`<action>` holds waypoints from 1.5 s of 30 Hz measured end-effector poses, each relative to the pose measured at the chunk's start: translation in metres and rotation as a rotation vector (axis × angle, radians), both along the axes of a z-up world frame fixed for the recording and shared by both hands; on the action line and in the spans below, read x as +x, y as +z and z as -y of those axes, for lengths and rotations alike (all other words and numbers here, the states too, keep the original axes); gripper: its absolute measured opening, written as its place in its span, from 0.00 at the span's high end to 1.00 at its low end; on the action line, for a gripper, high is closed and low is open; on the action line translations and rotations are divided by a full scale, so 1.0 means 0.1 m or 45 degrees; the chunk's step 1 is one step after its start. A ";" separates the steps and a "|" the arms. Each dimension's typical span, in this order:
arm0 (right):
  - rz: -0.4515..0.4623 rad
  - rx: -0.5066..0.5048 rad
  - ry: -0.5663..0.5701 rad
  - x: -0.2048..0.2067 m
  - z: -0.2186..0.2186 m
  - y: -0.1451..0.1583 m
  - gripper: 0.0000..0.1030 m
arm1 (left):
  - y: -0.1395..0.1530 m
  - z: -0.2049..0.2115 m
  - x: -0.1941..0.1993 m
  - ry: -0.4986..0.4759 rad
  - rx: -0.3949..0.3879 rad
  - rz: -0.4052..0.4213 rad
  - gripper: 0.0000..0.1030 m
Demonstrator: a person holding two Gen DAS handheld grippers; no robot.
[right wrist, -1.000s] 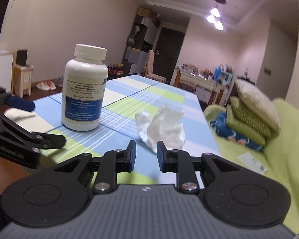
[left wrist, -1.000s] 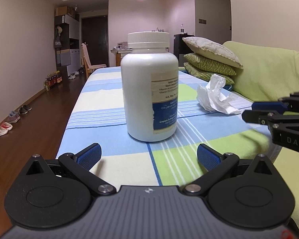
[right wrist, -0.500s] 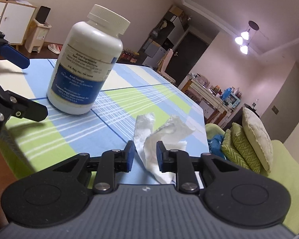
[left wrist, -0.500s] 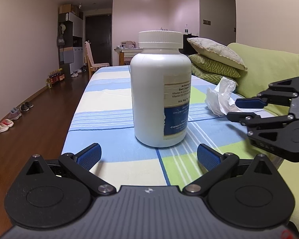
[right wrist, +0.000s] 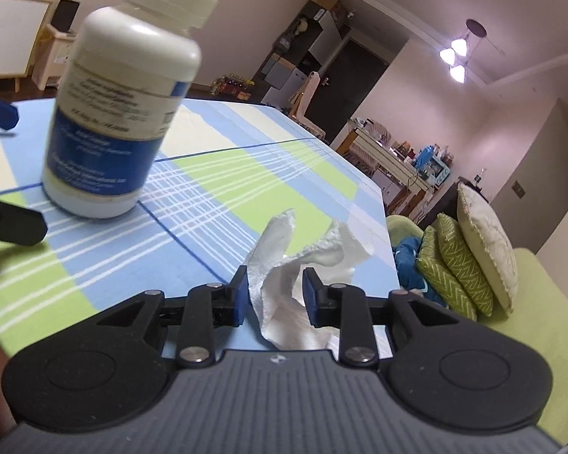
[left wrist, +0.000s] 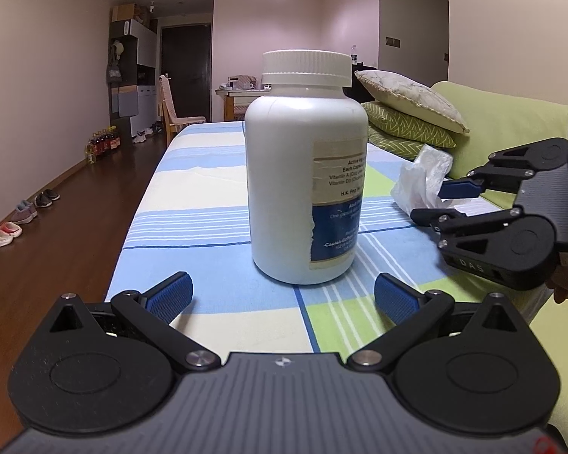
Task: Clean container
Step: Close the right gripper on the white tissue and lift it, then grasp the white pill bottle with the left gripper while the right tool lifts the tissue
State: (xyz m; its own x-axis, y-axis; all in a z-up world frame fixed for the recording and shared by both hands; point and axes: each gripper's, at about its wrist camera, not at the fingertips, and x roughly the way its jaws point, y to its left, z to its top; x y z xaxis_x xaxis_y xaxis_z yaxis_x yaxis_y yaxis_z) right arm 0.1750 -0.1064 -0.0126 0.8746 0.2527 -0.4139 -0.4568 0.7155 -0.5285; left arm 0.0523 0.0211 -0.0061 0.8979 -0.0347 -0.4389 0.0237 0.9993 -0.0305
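Note:
A white pill bottle (left wrist: 303,174) with a white cap and a blue-and-white label stands upright on the checked tablecloth (left wrist: 208,227). My left gripper (left wrist: 284,295) is open just short of it, one blue pad to each side of its base and touching nothing. In the right wrist view the bottle (right wrist: 121,113) stands at the upper left. A crumpled white tissue (right wrist: 322,253) lies to its right. My right gripper (right wrist: 275,295) has the tissue's near folds between its jaws, which are opening. From the left wrist view the right gripper (left wrist: 429,201) lies rolled on its side at the tissue (left wrist: 420,181).
A green sofa (left wrist: 511,125) with stacked cushions (left wrist: 409,106) runs along the table's right edge. Wooden floor (left wrist: 56,246) with shoes lies beyond the left edge. One finger (right wrist: 15,223) of the left gripper pokes into the right wrist view at the left.
My right gripper has rolled and moved forward, so the tissue now sits between its jaws, which stand a little wider. The left gripper and the bottle have hardly moved.

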 end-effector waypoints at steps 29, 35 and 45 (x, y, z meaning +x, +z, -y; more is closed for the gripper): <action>-0.070 0.645 -0.059 -0.32 0.88 0.19 1.00 | 0.29 0.08 0.12 -0.112 0.174 0.240 0.01; -0.057 0.767 0.034 -0.34 0.96 0.34 1.00 | 0.31 0.09 0.25 -0.141 0.214 0.237 0.02; 0.020 0.824 0.112 -0.27 1.02 0.58 1.00 | 0.25 0.11 0.37 -0.176 0.193 0.208 0.19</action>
State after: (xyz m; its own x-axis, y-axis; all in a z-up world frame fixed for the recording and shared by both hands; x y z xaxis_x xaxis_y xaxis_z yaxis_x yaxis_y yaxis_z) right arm 0.1480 -0.2088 0.0450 0.8438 0.5177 -0.1418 -0.5242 0.8515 -0.0107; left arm 0.0894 0.0106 0.0193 0.9485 -0.1068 -0.2982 0.1525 0.9791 0.1344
